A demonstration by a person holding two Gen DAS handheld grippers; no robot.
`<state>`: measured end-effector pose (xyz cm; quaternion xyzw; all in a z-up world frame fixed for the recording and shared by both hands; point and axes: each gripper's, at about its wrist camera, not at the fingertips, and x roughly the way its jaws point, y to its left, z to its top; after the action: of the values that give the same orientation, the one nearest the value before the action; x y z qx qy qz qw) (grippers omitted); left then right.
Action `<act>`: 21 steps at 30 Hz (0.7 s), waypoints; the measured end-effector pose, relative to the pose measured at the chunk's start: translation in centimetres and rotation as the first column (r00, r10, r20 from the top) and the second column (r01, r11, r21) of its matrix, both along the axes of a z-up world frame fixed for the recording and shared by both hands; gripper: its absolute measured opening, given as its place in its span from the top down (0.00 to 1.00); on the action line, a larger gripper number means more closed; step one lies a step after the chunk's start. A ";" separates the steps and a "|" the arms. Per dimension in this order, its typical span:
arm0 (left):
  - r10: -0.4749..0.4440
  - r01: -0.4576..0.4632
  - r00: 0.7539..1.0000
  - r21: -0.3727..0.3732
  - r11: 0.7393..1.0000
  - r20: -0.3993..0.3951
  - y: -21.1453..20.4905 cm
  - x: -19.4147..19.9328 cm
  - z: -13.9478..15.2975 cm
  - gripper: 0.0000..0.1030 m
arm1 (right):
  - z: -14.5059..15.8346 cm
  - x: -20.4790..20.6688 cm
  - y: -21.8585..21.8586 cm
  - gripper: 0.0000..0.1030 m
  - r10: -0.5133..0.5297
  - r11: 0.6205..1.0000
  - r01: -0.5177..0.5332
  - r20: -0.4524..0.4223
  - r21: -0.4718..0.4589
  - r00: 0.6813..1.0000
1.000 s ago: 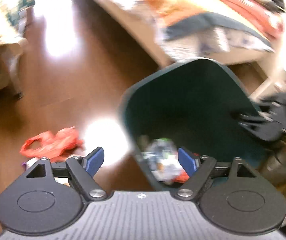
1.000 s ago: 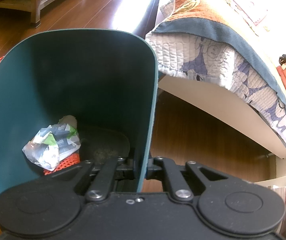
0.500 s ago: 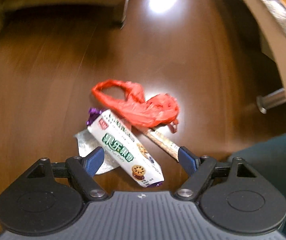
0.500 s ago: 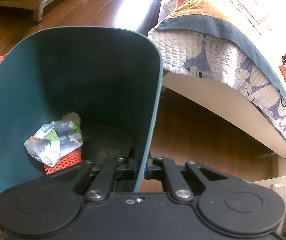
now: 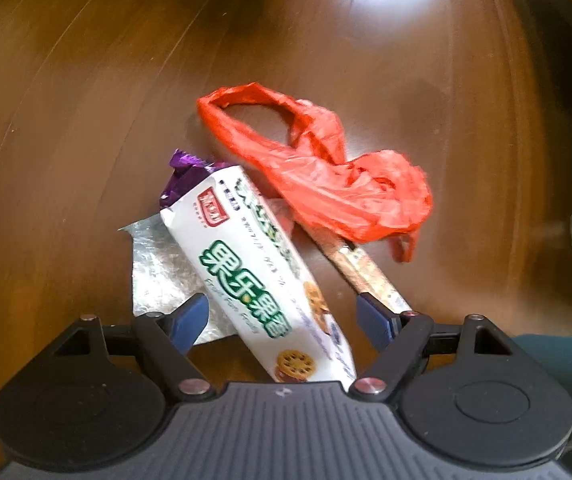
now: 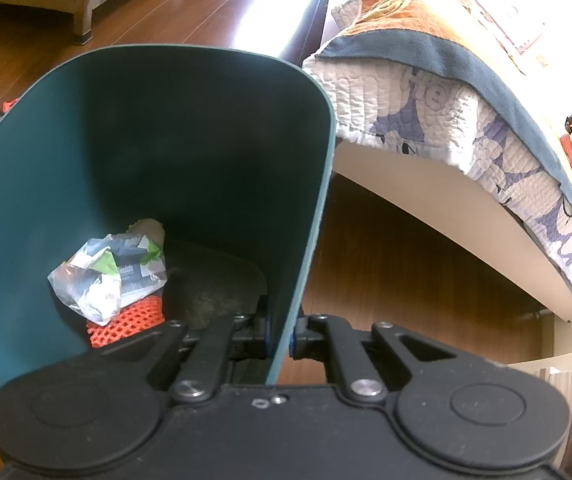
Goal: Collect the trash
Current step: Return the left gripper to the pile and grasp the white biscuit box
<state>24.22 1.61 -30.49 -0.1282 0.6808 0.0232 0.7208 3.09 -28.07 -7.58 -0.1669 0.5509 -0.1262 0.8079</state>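
Left gripper [image 5: 281, 316] pointing straight down over the brown wooden floor [image 5: 85, 120], blue-padded fingers [image 5: 191, 320] wide apart, clear of everything. Between them, a white oblong biscuit packet with green lettering [image 5: 253, 276], lying slantwise from 11 o'clock to 5 o'clock, its lower end under the gripper body. Under the packet's upper end, a scrap of purple foil wrapper [image 5: 181, 176]; at the packet's 8 o'clock, a crumpled silver foil sheet [image 5: 157, 272], partly beneath it. At 1 o'clock from the packet, a crumpled red plastic carrier bag [image 5: 326, 172], overlapping a long thin paper-wrapped stick [image 5: 362, 272] that runs down to the right finger. At the lower right corner of the left wrist view, an edge of the dark teal plastic waste bin [image 5: 558, 352].

Right gripper [image 6: 279, 338] clamped together on the bin's thin side wall [image 6: 306, 240], one finger inside, one outside. Inside the bin [image 6: 165, 120], at 9 o'clock from the gripper, a crumpled white-and-green plastic wrapper [image 6: 105, 272] resting on a piece of orange mesh netting [image 6: 125, 320]. At 2 o'clock, a bed with a patterned quilt [image 6: 446, 100] hanging over its edge.
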 end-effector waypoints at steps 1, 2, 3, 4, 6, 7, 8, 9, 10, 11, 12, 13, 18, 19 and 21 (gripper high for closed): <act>0.000 0.000 1.000 0.002 1.000 -0.002 0.0 0.1 -0.3 0.22 | 0.0 0.0 0.0 0.93 -0.003 1.000 0.003 0.000 0.002 1.000; -0.005 0.005 1.000 0.000 1.000 -0.004 0.0 0.1 -0.5 0.22 | 0.0 -0.1 -0.1 0.93 -0.008 1.000 0.008 0.002 0.005 1.000; -0.015 0.015 1.000 0.002 1.000 -0.009 -0.1 0.1 -0.8 0.22 | 0.0 -0.1 -0.1 0.93 -0.013 1.000 0.013 0.005 0.009 1.000; -0.026 0.026 1.000 0.003 1.000 -0.010 -0.3 0.2 -1.0 0.22 | 0.0 -0.2 -0.2 0.93 -0.017 1.000 0.017 0.006 0.012 1.000; -0.047 0.047 0.999 0.008 0.999 -0.005 -0.6 0.1 -1.3 0.24 | -0.1 -0.3 -0.3 0.93 -0.020 1.000 0.020 0.006 0.015 1.000; -0.050 0.050 0.999 0.010 0.999 -0.005 -0.7 0.1 -1.3 0.31 | -0.1 -0.3 -0.3 0.93 -0.022 1.000 0.022 0.006 0.016 1.000; -0.048 0.048 0.999 0.008 0.999 -0.010 -0.7 0.0 -1.3 0.35 | -0.1 -0.3 -0.4 0.93 -0.025 1.000 0.025 0.005 0.018 1.000; -0.043 0.043 0.999 0.002 0.999 -0.020 -0.6 0.0 -1.5 0.42 | -0.1 -0.3 -0.4 0.93 -0.028 0.999 0.028 0.005 0.020 1.000; -0.037 0.037 0.999 -0.002 0.999 -0.033 -0.5 0.0 -1.7 0.43 | -0.1 -0.3 -0.5 0.93 -0.032 0.999 0.032 0.004 0.022 0.999; -0.029 0.029 0.999 -0.006 1.000 -0.036 -0.4 0.0 -1.8 0.43 | -0.1 -0.3 -0.5 0.93 -0.033 0.999 0.033 0.003 0.023 0.999; -0.022 0.021 0.999 -0.009 1.000 -0.035 -0.3 0.0 -1.8 0.44 | -0.1 -0.4 -0.5 0.93 -0.034 0.999 0.034 0.001 0.021 0.999; -0.014 0.014 0.999 -0.010 1.000 -0.036 -0.2 0.1 -1.8 0.45 | -0.1 -0.3 -0.5 0.93 -0.035 0.999 0.035 0.000 0.020 0.999; -0.018 0.018 0.999 -0.004 1.000 -0.031 0.0 -0.1 -1.1 0.70 | -0.1 -0.4 -0.5 0.93 -0.047 0.999 0.047 0.001 0.024 0.999; -0.022 0.022 0.999 -0.004 1.000 -0.035 0.0 -0.2 -0.9 0.76 | -0.1 -0.4 -0.5 0.93 -0.050 0.998 0.050 0.002 0.025 0.999; -0.036 0.036 0.999 0.005 0.999 -0.031 0.1 -0.4 -0.4 0.81 | -0.1 -0.5 -0.7 0.94 -0.059 0.998 0.058 0.011 0.035 0.998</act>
<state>23.83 1.76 -30.93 -0.1136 0.6941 0.0141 0.7107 2.61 -28.74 -7.69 -0.1361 0.5526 -0.1413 0.8100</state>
